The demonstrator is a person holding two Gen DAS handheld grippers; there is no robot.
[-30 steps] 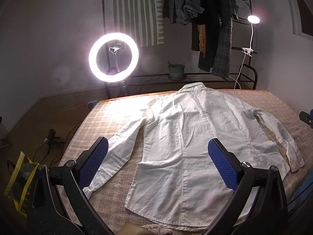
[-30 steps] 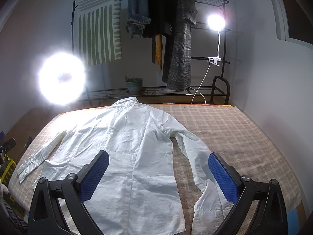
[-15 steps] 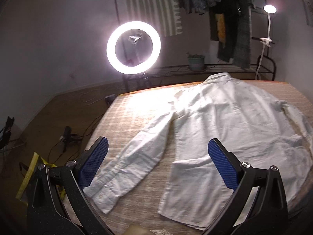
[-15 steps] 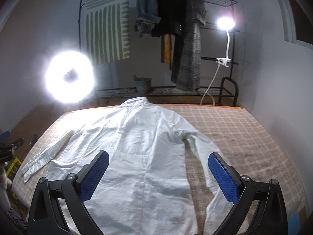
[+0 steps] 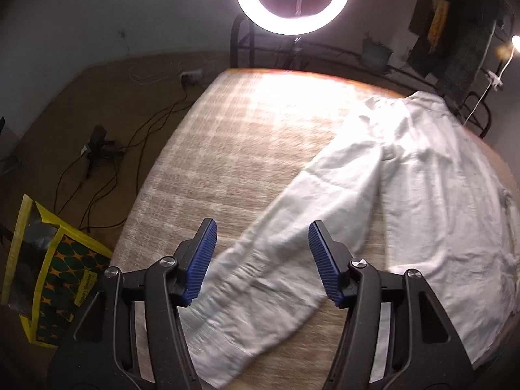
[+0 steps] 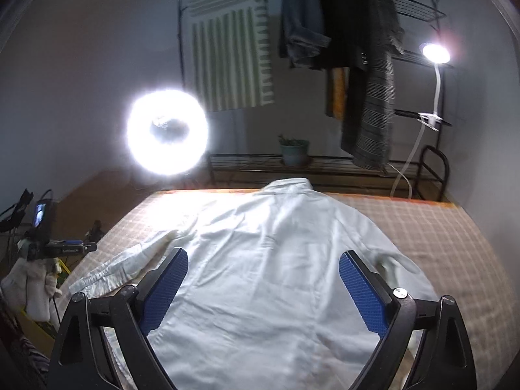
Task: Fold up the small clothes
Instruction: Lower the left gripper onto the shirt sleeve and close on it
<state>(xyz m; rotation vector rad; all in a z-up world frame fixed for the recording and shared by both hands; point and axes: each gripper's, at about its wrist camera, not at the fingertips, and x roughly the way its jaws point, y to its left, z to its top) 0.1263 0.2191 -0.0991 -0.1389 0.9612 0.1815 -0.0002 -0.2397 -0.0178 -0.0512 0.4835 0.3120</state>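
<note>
The white shirt (image 6: 276, 260) lies spread flat, collar toward the far end, on the checked bed (image 6: 438, 227). Its left sleeve (image 5: 292, 243) runs out slantwise from the body, cuff toward the near edge.

The left claw (image 5: 261, 261) has swung away from the shirt's middle and dropped over that sleeve, which a second ago lay off to its left and now sits right between the blue pads (image 5: 201, 260). The jaws were fully spread then; they are closing now with the sleeve between them, though the pads do not yet seem to press the cloth. I judge this to be the start of the first fold: taking the sleeve near the cuff to bring it across the body.

The right claw (image 6: 263, 287) has shifted from the right sleeve side to hover over the middle of the shirt's back. Its jaws are narrowing slightly but stay wide, gripping nothing.

Beyond the bed, the ring light (image 6: 167, 131) now sits at the top of the left view, as that camera tilts downward
</note>
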